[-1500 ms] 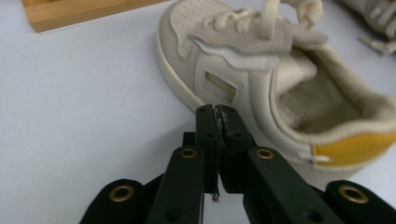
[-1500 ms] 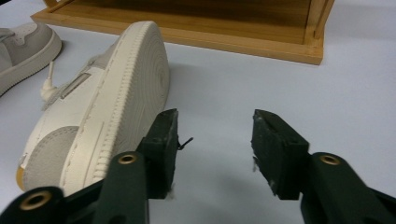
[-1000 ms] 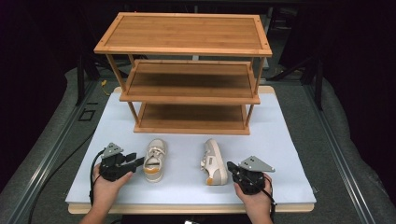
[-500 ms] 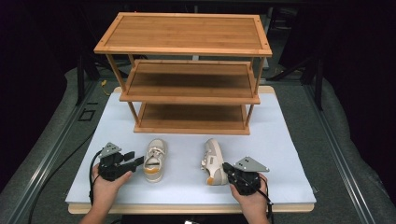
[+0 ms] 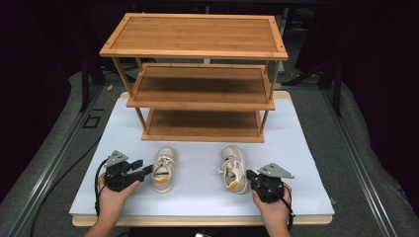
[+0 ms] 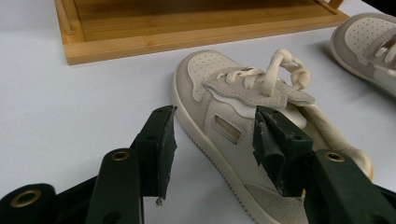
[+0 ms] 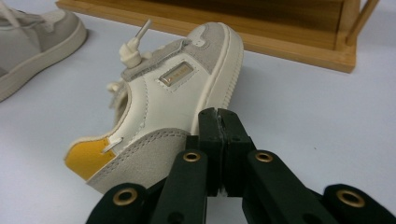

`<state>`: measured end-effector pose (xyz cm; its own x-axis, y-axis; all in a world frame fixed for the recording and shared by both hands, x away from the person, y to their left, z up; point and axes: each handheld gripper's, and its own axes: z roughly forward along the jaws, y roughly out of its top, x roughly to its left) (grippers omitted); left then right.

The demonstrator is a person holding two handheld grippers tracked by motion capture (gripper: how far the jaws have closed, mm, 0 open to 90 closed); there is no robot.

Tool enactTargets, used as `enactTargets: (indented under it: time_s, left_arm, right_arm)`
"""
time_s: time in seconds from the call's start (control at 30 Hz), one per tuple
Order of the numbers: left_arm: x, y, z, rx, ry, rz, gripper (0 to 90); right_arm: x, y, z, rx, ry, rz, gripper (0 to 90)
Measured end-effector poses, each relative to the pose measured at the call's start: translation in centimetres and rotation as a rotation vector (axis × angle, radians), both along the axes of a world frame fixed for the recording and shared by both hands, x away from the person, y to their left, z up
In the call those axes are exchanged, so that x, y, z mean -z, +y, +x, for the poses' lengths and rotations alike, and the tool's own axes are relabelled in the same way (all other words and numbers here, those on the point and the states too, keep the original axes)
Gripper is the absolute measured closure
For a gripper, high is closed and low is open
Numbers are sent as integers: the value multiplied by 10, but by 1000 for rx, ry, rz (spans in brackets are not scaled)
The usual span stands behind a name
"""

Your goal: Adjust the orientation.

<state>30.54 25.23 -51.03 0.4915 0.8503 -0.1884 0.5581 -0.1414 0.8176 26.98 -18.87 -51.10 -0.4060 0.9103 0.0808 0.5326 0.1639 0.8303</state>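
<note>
Right claw (image 5: pixel 253 176) has slid in toward the right shoe (image 5: pixel 234 169) since the earlier frames and now sits touching or just beside its heel at lower right of the high view; left claw (image 5: pixel 143 171) and both shoes look unmoved

Left claw: jaws spread wide, in the left gripper view they straddle the heel half of the left shoe (image 6: pixel 243 135), one jaw on bare desk at the outer side, the other over the collar, not closed on anything yet. Right claw: jaws pressed together, nothing between them, tips against or just short of the sole edge of the right shoe in the right gripper view, cannot tell if touching

Key relation: each shoe lies straight ahead of its own claw, heel nearest the claw, toe pointing away toward the wooden rack (image 5: pixel 197 74) in the upper half of the frame. Long axis of both shoes runs roughly bottom to top of the high view, right shoe leaning a little to the left. Left hand (image 5: pixel 112 200) is nearer the left shoe, right hand (image 5: pixel 271 207) nearer the right, so probably one shoe per hand. Right claw would need to open before any grab

Shoes: small cream and grey low sneakers, chunky laces, strap over the tongue, yellow-orange patch at the heel, both upright on the white desk (image 5: pixel 306 163) in front of the rack's bottom shelf, well apart from each other. Rack shelves all bare
</note>
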Motion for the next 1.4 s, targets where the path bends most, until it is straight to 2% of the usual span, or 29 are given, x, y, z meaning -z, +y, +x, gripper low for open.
enactTargets:
  time_s: [0.1,0.2,0.23,0.27,0.3,0.37,0.4,0.47,0.53,0.57,0.6,0.67,0.77,0.83,1.03,1.13,1.27,1.4]
  left_arm:
    - [-1,-1,0,2,-2,-4,483]
    - [-1,-1,-1,7,-3,-9,482]
    - [-2,-2,-1,9,-11,-12,482]
    - [-2,-2,-1,9,-11,-12,482]
    - [-3,-2,-3,9,-15,-21,482]
    - [-5,-3,-4,14,-27,-34,482]
    - [-6,-3,-5,22,-26,-48,478]
    - [-7,-3,-5,30,-20,-48,473]
    - [-6,-4,-5,36,-13,-56,464]
    - [-6,-5,-5,38,-11,-61,460]
    - [-6,-6,-5,40,-10,-62,460]
    - [-6,-7,-5,51,-7,-68,449]
    - [-4,-9,-4,71,6,-75,433]
    - [-3,-12,-4,78,17,-72,430]
    - [4,-20,0,89,36,-57,434]
    - [5,-23,1,81,32,-50,434]
    - [8,-24,4,53,39,-37,456]
    - [10,-27,6,33,32,-10,473]
  right_arm:
    - [3,-5,4,17,23,10,883]
    - [8,-8,8,32,49,-5,874]
    - [11,-10,10,25,79,-10,871]
    - [11,-10,10,25,79,-10,871]
    - [12,-10,11,50,93,-41,844]
    - [13,-13,12,40,108,-7,806]
    - [9,-17,12,72,77,-6,749]
    - [8,-18,11,78,69,4,723]
    - [3,-22,6,94,31,61,660]
    - [2,-21,4,98,14,69,640]
    - [2,-21,4,98,14,69,640]
    - [-1,-19,-1,101,-23,85,596]
    - [-3,-16,-3,76,-56,127,552]
    - [-1,-12,-3,49,-45,149,534]
    - [5,-3,3,18,-19,132,523]
    - [9,-2,7,29,-5,121,511]
    - [11,-3,9,39,-12,129,509]
    - [13,-2,12,44,-6,122,527]
